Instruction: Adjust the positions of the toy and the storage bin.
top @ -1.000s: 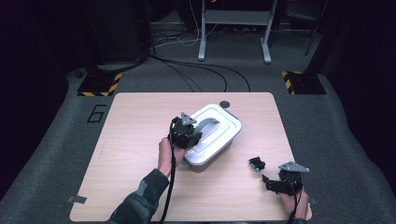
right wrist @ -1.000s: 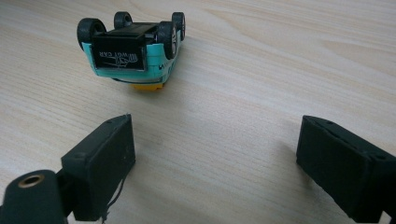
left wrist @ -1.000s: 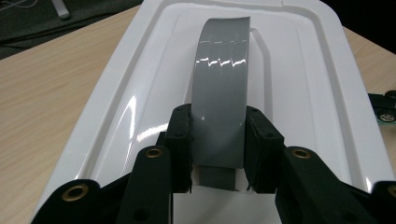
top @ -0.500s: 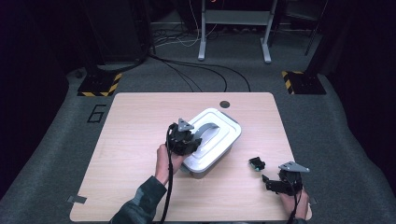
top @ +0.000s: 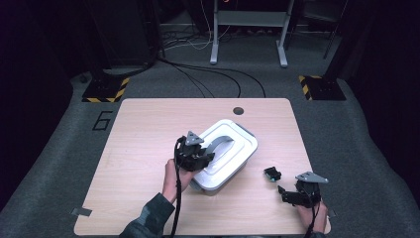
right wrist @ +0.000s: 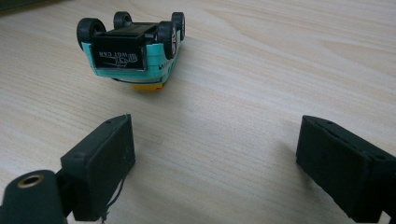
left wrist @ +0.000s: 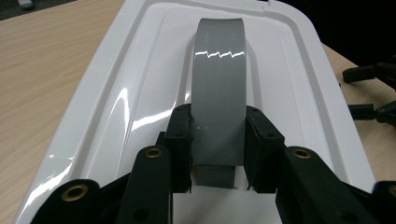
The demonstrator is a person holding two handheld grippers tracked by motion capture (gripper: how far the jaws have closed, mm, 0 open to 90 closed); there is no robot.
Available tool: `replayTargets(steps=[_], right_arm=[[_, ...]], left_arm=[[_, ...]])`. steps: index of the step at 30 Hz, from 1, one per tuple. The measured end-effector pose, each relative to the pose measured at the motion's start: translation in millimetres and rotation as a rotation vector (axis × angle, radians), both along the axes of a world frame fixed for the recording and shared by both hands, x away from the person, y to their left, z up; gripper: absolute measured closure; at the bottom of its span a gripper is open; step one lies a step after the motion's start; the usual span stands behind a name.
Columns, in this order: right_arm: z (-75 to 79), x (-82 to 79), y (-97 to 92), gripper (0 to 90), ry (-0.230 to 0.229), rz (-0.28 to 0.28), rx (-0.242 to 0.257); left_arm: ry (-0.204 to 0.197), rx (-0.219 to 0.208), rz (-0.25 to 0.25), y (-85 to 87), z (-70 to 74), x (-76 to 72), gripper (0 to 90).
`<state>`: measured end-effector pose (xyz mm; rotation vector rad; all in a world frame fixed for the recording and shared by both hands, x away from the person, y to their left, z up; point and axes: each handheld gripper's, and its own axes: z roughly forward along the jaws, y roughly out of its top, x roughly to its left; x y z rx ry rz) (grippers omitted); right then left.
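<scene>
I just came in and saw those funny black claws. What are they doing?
A person holds a gripper in each hand at a wooden table. The left gripper has its jaws shut on the grey handle of a white box. The right gripper waits open near a little teal toy car, which lies upside down, wheels in the air.

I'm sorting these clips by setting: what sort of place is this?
Probably a lab or recording studio rather than a home: a bare wooden table on grey carpet, hazard-striped stand bases, loose cables on the floor, and dark surroundings.
</scene>
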<state>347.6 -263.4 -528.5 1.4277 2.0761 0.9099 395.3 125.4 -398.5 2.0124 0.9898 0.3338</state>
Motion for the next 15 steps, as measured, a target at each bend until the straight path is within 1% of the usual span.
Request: replayTargets(steps=[1,2,3,4,5,7,15], right_arm=[[0.1,-0.1,0.0,10.9,0.000,0.000,-0.001],[0.1,-0.1,0.0,10.9,0.001,0.000,-0.001],[0.1,-0.1,0.0,10.9,0.001,0.000,-0.001],[0.1,-0.1,0.0,10.9,0.001,-0.001,-0.002],[0.2,-0.1,0.0,10.9,0.001,-0.001,-0.002],[0.2,-0.2,0.2,10.8,0.003,-0.003,0.001],[0.2,-0.1,0.2,10.9,0.003,-0.002,0.000]], left_arm=[[-0.001,0.002,-0.003,0.6,-0.1,-1.4,66.5],[0.001,-0.008,0.001,0.3,-0.4,-3.0,66.5],[0.003,0.003,-0.005,1.1,0.1,-4.4,66.5],[0.006,-0.010,-0.003,0.8,-0.1,-6.1,66.5],[0.011,-0.008,-0.014,1.8,0.1,-7.5,66.5],[0.013,-0.013,-0.013,1.9,0.0,-10.0,66.5],[0.013,-0.016,-0.021,2.5,-0.5,-17.3,66.4]])
